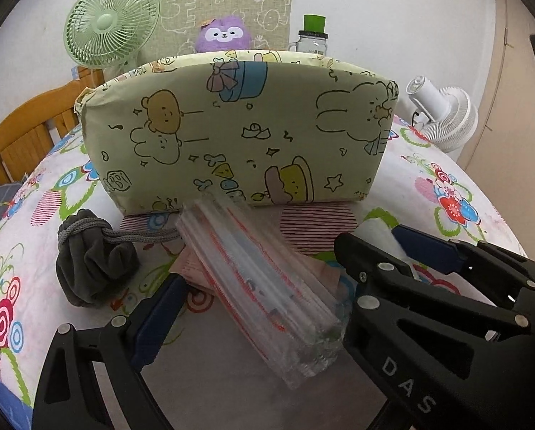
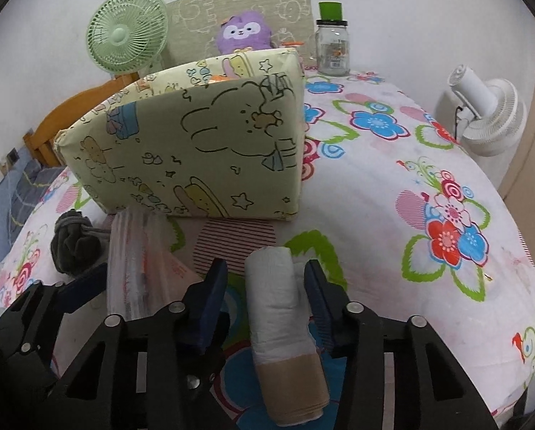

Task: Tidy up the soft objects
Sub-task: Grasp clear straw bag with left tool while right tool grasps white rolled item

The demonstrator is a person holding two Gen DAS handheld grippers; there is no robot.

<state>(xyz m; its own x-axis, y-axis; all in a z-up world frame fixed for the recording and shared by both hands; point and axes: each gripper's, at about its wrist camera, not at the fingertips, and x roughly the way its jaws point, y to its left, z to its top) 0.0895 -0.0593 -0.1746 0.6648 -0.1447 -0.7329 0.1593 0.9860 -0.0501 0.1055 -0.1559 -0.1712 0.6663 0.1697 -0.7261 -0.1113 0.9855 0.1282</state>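
Going L to R on the floral tablecloth [image 2: 392, 193]: the grey drawstring pouch [image 1: 91, 268] lies loose at the far left, untouched, its cord trailing toward the stack of clear zip bags [image 1: 263, 283]. That stack sits in front of the pale green cartoon-print storage box [image 1: 238, 132], one end touching the box's base, w/ a pinkish packet under it. The left gripper [image 1: 274, 286] straddles the stack, jaws wide, pads not pressing it as far as I can see, so nothing is picked up there yet. Next over, the white rolled bundle w/ a tan band [image 2: 285, 326] lies on the cloth betw. the right gripper [image 2: 265, 286] pads; its jaws are narrowed around the roll but a sliver of gap shows on each side, so I read it as not yet clamped (close call, the right pad is v. near the roll). The box stands open-topped; something orange peeks over its rim, but what's inside I can't tell. Judgement: early-to-mid stage. At least three soft items are still out on the table, none lifted; left to do is grip roll and bag stack, drop both in the box, then the pouch.
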